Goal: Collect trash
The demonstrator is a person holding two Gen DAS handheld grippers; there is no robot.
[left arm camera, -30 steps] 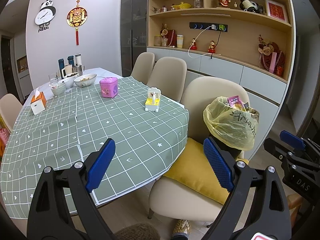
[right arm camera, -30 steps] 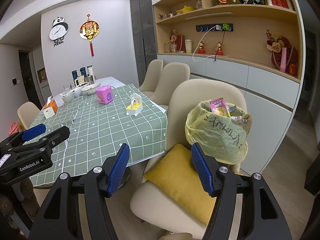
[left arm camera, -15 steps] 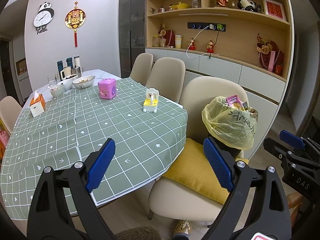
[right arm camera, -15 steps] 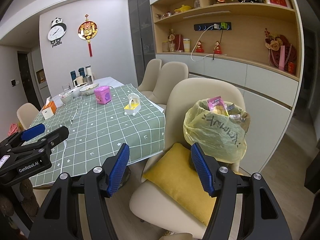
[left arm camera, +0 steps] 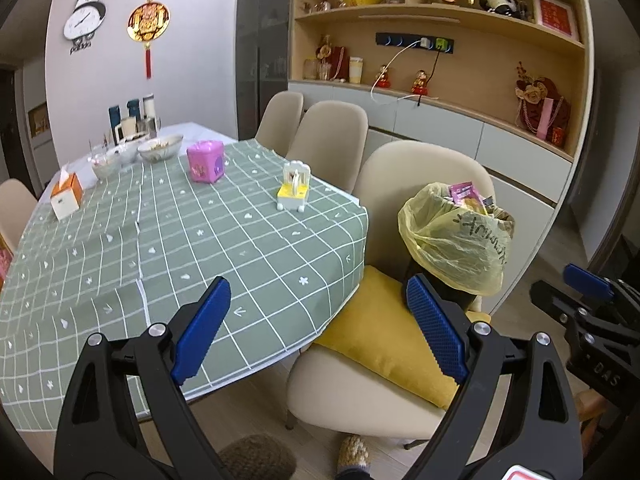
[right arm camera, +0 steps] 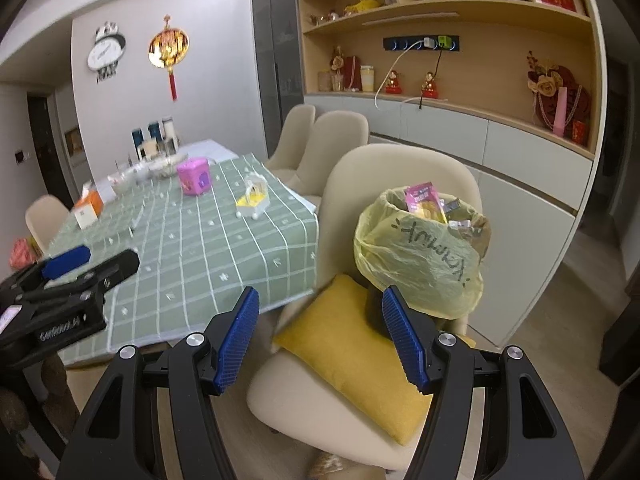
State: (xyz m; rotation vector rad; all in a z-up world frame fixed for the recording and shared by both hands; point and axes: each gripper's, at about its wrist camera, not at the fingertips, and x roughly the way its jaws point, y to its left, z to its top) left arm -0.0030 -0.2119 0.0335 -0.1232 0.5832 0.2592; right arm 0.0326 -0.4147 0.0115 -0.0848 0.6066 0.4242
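Both the left gripper point(left arm camera: 318, 330) and the right gripper point(right arm camera: 320, 338) have their jaws spread, with nothing between them. The trash bag point(right arm camera: 416, 264), stuffed with wrappers, stands on a cushion point(right arm camera: 360, 354) on a chair point(right arm camera: 400, 172), just beyond the right jaws' right-hand pad. The green-clothed bench point(left arm camera: 180, 256) lies beyond the left jaws.

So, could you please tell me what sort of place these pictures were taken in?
Most likely a home dining room: a long table under a green checked tablecloth, beige shell chairs along its side, and a wooden wall shelf of ornaments. A yellow plastic trash bag sits on the nearest chair.
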